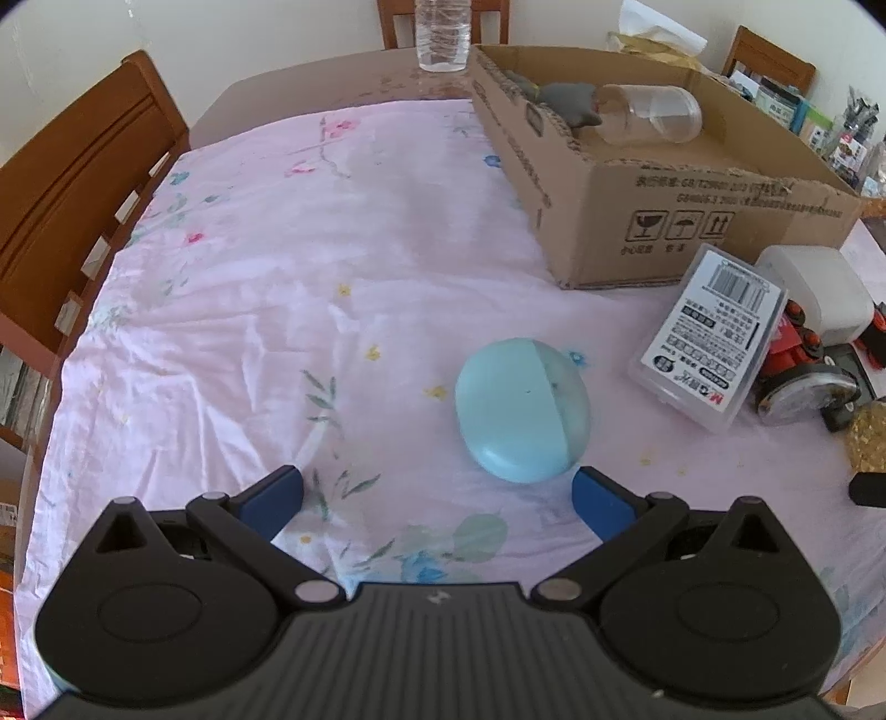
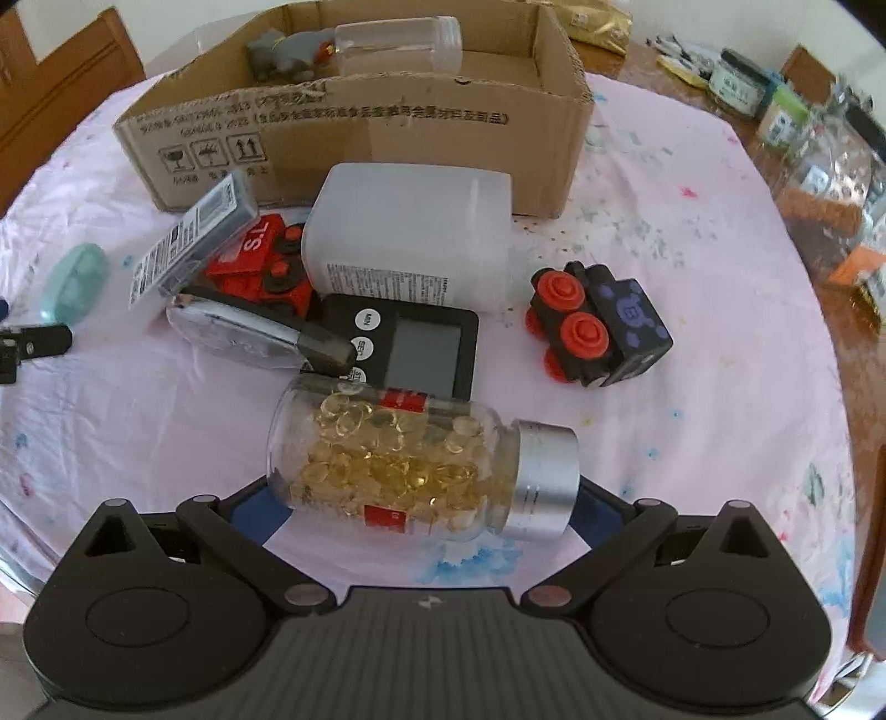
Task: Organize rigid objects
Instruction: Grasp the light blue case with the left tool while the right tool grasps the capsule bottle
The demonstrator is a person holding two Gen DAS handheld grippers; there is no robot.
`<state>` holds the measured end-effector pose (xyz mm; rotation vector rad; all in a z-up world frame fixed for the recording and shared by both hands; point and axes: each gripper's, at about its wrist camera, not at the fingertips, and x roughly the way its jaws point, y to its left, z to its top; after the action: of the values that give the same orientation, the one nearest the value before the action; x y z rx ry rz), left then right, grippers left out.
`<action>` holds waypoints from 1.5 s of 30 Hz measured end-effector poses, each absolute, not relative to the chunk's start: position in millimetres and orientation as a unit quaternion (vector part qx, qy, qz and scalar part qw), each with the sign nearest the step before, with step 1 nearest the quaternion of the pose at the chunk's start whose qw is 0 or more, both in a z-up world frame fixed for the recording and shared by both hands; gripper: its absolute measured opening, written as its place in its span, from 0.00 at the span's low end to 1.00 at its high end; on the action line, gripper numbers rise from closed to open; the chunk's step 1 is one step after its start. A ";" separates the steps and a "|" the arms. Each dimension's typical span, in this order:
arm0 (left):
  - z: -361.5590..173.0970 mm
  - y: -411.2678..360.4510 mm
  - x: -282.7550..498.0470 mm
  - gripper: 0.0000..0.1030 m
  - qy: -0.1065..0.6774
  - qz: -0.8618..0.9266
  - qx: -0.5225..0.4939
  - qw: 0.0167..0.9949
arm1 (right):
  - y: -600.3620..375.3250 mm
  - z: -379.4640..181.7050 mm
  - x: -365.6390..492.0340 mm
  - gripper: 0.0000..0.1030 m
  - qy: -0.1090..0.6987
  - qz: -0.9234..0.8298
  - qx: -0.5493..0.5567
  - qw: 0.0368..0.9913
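Observation:
A light blue oval case (image 1: 522,410) lies on the pink floral cloth, just ahead of my open left gripper (image 1: 437,498), nearer its right finger. It also shows in the right wrist view (image 2: 75,282). A clear bottle of yellow capsules with a silver cap (image 2: 410,459) lies on its side between the fingers of my right gripper (image 2: 426,509); the jaws stand wide and I cannot tell whether they touch it. The cardboard box (image 1: 653,221) holds a grey toy (image 1: 565,102) and a clear jar (image 1: 648,113); the box also shows in the right wrist view (image 2: 354,138).
A clear plastic case with a barcode (image 1: 714,338), a white container (image 2: 410,232), a red toy vehicle (image 2: 266,266), a black timer (image 2: 415,349) and a black toy with red wheels (image 2: 598,327) lie near the box. A water bottle (image 1: 443,33) and wooden chairs (image 1: 72,194) stand behind.

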<state>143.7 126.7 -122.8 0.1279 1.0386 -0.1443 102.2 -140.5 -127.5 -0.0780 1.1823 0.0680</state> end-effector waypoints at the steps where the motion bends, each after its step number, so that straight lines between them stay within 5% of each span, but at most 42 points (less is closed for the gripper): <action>1: -122.8 124.6 144.5 1.00 0.495 -0.072 0.062 0.864 | -140.1 -127.8 101.8 1.00 0.555 0.031 -0.036 0.830; 11: -123.8 98.5 158.1 0.97 0.481 -0.077 0.070 0.870 | -139.9 -128.0 98.5 1.00 0.542 0.035 -0.038 0.839; 13: -121.1 94.7 156.0 0.85 0.470 -0.082 0.081 0.875 | -139.7 -128.2 97.5 1.00 0.540 0.035 -0.037 0.840; 20: -116.8 90.9 153.7 0.66 0.471 -0.092 0.069 0.875 | -139.7 -128.8 95.5 1.00 0.534 0.035 -0.037 0.844; 45: -116.0 88.3 157.0 0.59 0.471 -0.140 0.080 0.867 | -135.3 -116.8 106.8 1.00 0.547 0.014 -0.027 0.836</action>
<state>157.0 88.3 -116.0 0.1684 0.9864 -0.2923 106.8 -135.3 -116.8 -0.0563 1.1585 0.0299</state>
